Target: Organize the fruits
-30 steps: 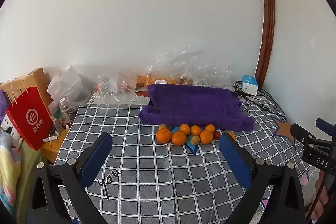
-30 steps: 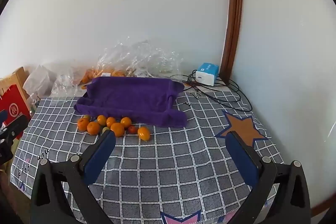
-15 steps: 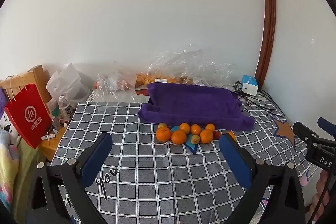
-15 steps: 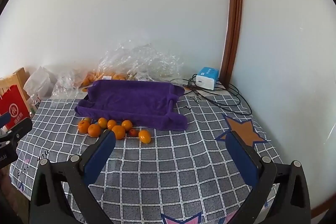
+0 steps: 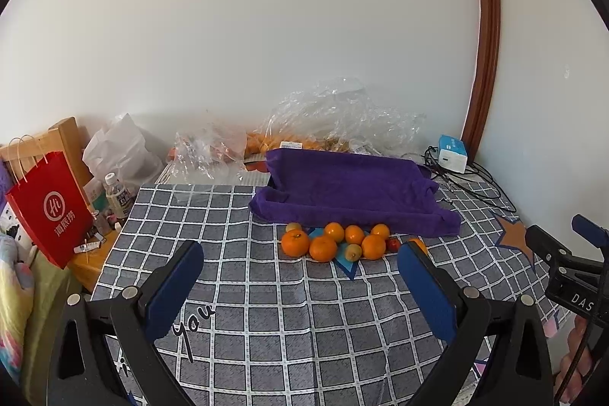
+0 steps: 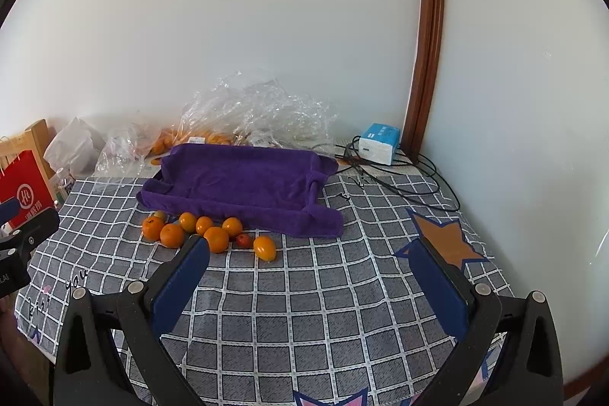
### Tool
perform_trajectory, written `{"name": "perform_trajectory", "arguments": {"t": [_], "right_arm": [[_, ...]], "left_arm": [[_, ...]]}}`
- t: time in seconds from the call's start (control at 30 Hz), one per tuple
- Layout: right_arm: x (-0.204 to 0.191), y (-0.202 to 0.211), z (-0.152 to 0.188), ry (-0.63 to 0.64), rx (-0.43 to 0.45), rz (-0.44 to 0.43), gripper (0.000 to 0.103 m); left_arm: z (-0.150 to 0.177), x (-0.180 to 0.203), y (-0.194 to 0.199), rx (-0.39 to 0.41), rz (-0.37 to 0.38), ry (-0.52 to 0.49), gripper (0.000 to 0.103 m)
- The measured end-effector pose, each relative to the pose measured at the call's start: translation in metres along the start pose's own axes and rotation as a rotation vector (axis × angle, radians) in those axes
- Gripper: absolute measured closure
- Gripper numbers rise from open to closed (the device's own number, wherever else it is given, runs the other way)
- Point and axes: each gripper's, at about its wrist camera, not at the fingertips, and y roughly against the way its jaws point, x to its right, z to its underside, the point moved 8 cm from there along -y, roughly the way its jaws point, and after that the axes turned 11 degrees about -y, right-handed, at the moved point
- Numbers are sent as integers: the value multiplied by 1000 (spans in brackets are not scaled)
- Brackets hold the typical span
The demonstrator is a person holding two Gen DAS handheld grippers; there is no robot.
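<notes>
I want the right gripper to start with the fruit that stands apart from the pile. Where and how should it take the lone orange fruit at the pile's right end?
Grip the lone orange fruit across its narrower middle, coming down from above. It looks slightly oval and lies clear of the small red fruit, so the right gripper, now open, probably has room for a finger on either side.

Bare checked tablecloth (image 6: pixel 304 311) was seen across the lower centre of both frames, unobstructed up to the fruit cluster (image 5: pixel 335 242). Passage beyond was blocked by the purple towel (image 6: pixel 243 181), with plastic bags (image 5: pixel 335 117) and cables (image 6: pixel 396 177) behind it.
</notes>
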Motion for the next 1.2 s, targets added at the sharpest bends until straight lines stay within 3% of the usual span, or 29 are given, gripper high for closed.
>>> {"name": "perform_trajectory", "arguments": {"t": [1.2], "right_arm": [[-7, 3, 1, 29, 14, -12, 0]], "left_arm": [[0, 1, 1, 6, 11, 5, 0]]}}
